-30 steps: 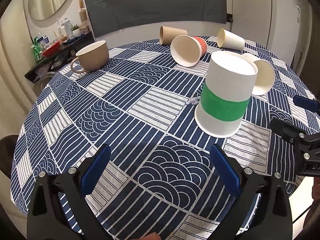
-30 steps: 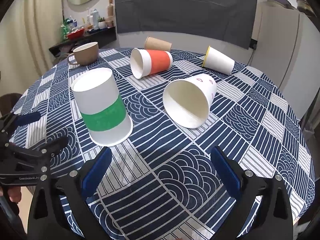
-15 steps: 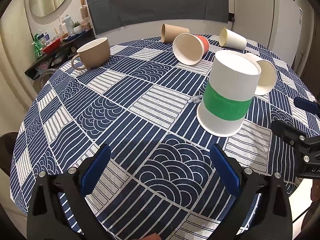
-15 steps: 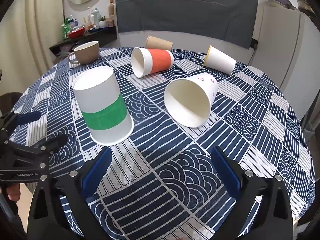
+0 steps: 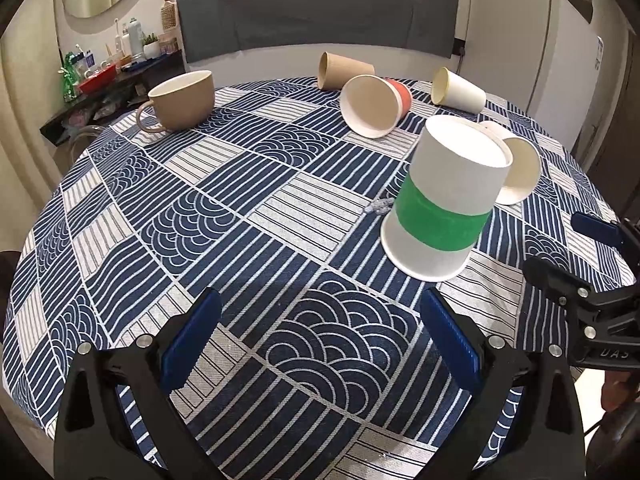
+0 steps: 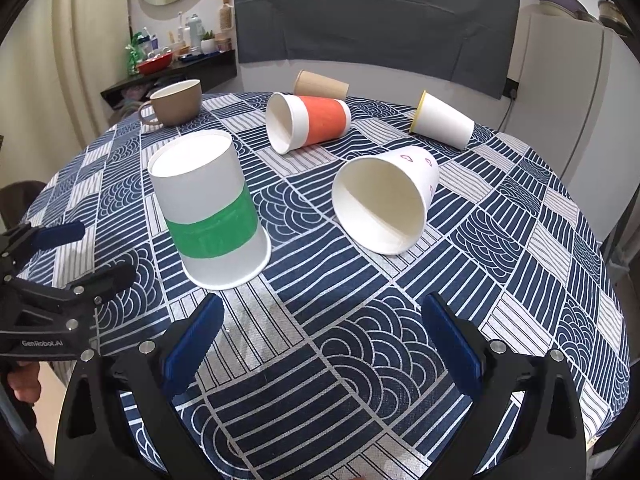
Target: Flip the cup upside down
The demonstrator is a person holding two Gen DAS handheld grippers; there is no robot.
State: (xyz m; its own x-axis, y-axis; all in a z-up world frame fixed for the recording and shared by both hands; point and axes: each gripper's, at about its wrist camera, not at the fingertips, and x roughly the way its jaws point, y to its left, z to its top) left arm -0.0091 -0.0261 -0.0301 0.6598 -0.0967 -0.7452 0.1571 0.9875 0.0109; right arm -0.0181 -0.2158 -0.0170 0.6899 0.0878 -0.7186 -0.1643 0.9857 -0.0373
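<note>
A white paper cup with a green band stands upside down on the patterned tablecloth; it also shows in the right wrist view. My left gripper is open and empty, a little short of the cup and to its left. My right gripper is open and empty, near the table's front edge, with the cup ahead on its left. Each gripper shows at the edge of the other's view: the right gripper and the left gripper.
Lying on their sides are a white cup with hearts, an orange-banded cup, a brown cup and a yellow-rimmed white cup. A tan mug stands upright at the far left. A cluttered shelf is behind the round table.
Both views have shifted slightly, with the left camera tilting so more of the room behind shows. The green-banded cup stays upside down on the cloth. Both grippers stay open.
</note>
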